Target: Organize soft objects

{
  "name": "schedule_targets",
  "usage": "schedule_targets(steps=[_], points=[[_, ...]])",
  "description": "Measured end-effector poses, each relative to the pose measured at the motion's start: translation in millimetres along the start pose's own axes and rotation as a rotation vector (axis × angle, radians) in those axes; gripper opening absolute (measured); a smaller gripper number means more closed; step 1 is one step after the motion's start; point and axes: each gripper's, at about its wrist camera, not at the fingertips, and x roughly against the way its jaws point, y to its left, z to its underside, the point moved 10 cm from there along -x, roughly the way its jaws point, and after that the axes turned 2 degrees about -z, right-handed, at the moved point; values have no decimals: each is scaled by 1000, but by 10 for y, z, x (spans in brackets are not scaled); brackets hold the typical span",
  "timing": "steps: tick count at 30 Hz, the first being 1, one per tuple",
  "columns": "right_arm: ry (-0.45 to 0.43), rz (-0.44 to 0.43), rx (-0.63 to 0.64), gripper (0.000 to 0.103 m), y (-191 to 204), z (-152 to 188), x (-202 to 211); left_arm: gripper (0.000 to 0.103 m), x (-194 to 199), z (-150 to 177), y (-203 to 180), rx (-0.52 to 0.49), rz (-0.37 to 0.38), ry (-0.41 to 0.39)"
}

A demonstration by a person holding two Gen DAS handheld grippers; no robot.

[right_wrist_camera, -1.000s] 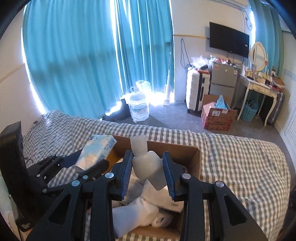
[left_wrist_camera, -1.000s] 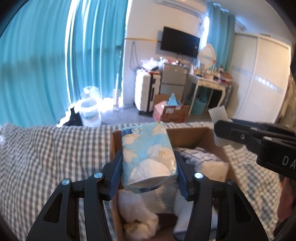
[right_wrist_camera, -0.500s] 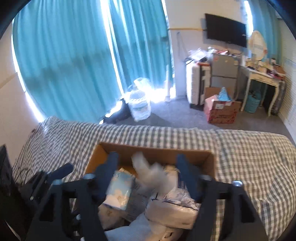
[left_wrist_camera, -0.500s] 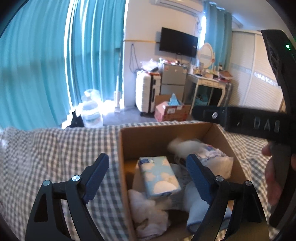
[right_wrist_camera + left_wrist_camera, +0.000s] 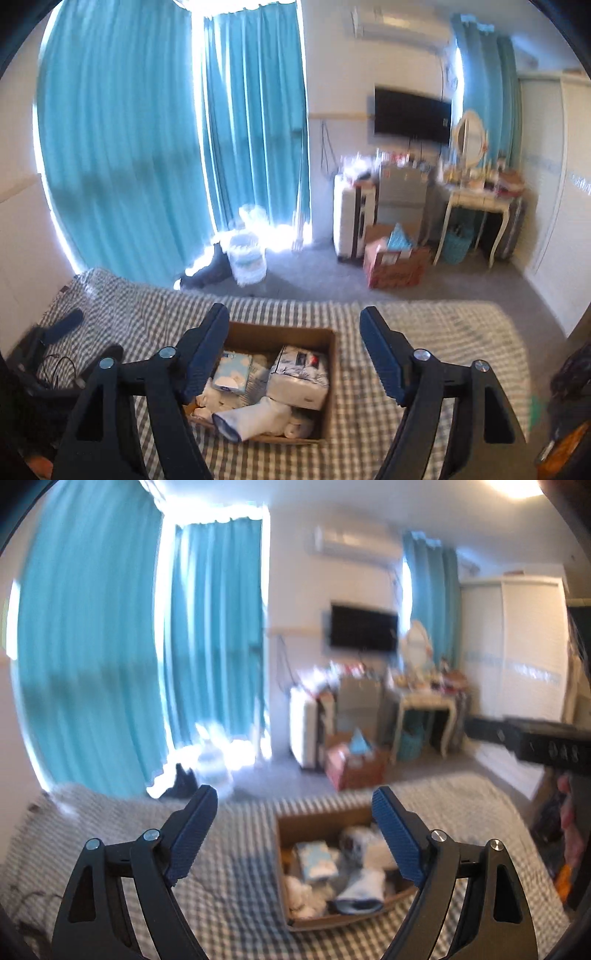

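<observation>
A cardboard box (image 5: 328, 373) (image 5: 284, 886) sits on the checked bed. In it lie a blue tissue pack (image 5: 232, 373) (image 5: 316, 860), a white wrapped pack (image 5: 299, 376), a white sock (image 5: 255, 417) (image 5: 360, 890) and other white soft items. My left gripper (image 5: 295, 801) is open and empty, raised well above the box. My right gripper (image 5: 295, 317) is open and empty, also high above the box. The right gripper's body shows at the right of the left wrist view (image 5: 535, 738).
The grey checked bedspread (image 5: 424, 332) spreads around the box. A dark device with cables (image 5: 55, 362) lies at the bed's left. Beyond the bed are teal curtains (image 5: 129, 140), a water jug (image 5: 247, 254), a suitcase (image 5: 347, 218), a floor box (image 5: 395, 258) and a dressing table (image 5: 476, 195).
Both grippers let go of their items, the tissue pack and a white soft item, which now lie in the box. Both grippers have since risen and pulled back, jaws open.
</observation>
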Motion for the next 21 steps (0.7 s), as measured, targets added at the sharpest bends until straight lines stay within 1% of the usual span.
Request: schedule_targets(steps=[1,2,3,4,5,7,8,10,13,16,21], points=[[-31,4,10,82,23,-46,226,97,166,-88,28,4,-21,-35],[-58,8,16,84,39,-76,404,103,361,-179,57,10,-39,-76],[-81,14,24,87,66,-93,559,103,518,-237,69,12,-42,-109],[-111,22,34,91,87,-108,741,103,698,-280,59,9,-28,-143],[-137,24,47,92,113,-105,898,103,791,-302,61,6,-22,-159],[-183,33,70,101,160,-83,1161,103,1038,-305,73,9,-15,-185],[-206,25,84,103,201,-53,1289,103,1112,-297,76,19,-11,-194],[-249,0,90,103,268,16,1489,103,1246,-244,105,39,-6,-211],[-282,-17,83,103,296,148,1652,103,1272,-150,117,31,-39,-216],[-315,-17,80,103,285,346,1714,103,1241,42,35,22,-73,-199],[-321,-8,60,103,205,743,1546,103,991,460,69,74,-70,-151]])
